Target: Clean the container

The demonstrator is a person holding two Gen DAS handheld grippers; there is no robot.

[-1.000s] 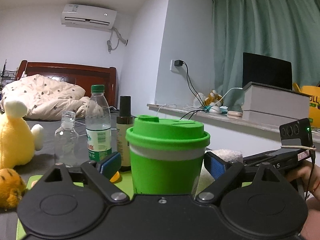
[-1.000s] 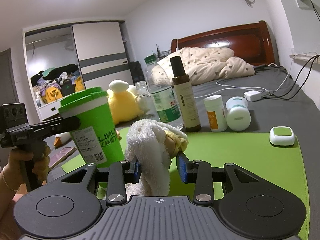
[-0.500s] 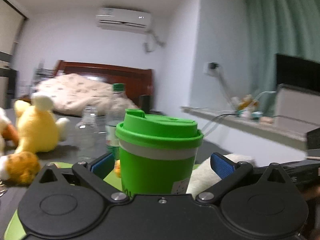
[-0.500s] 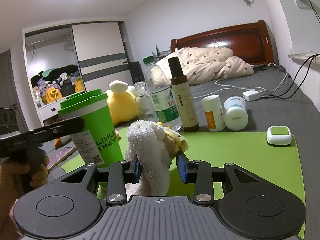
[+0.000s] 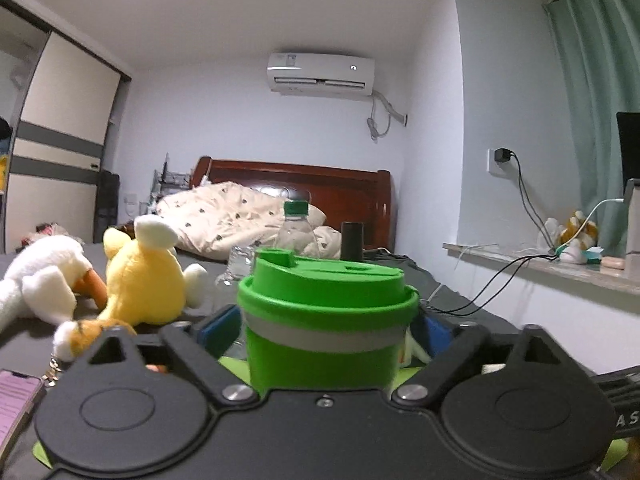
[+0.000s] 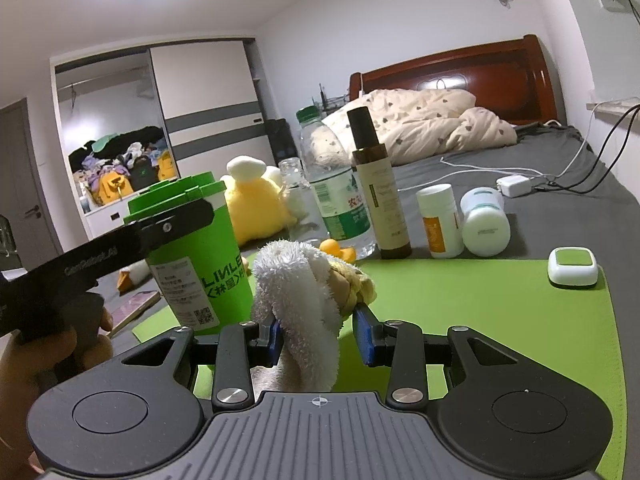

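A green lidded cup (image 5: 324, 320) with a white band stands upright on the green mat (image 6: 480, 320). It sits between the jaws of my left gripper (image 5: 324, 328), which are closing, and both blue pads lie against its sides. In the right wrist view one black finger of the left gripper (image 6: 176, 224) crosses the cup (image 6: 192, 276) just under its lid, with a person's hand (image 6: 40, 352) on the grip. My right gripper (image 6: 320, 332) is shut on a white and yellow cloth (image 6: 296, 292), held just to the right of the cup without touching it.
Behind the mat stand a water bottle (image 6: 336, 184), a brown bottle (image 6: 380, 196), a white jar (image 6: 438, 220) and a white tub (image 6: 484, 220). A small white and green box (image 6: 572, 268) lies on the mat's right. Plush toys (image 5: 140, 276) and a phone (image 5: 12, 400) lie left.
The left gripper's view has swung round to the left, with the cup still between its jaws. Those jaws spread wider, then came in against the cup. The right gripper and cloth kept still.
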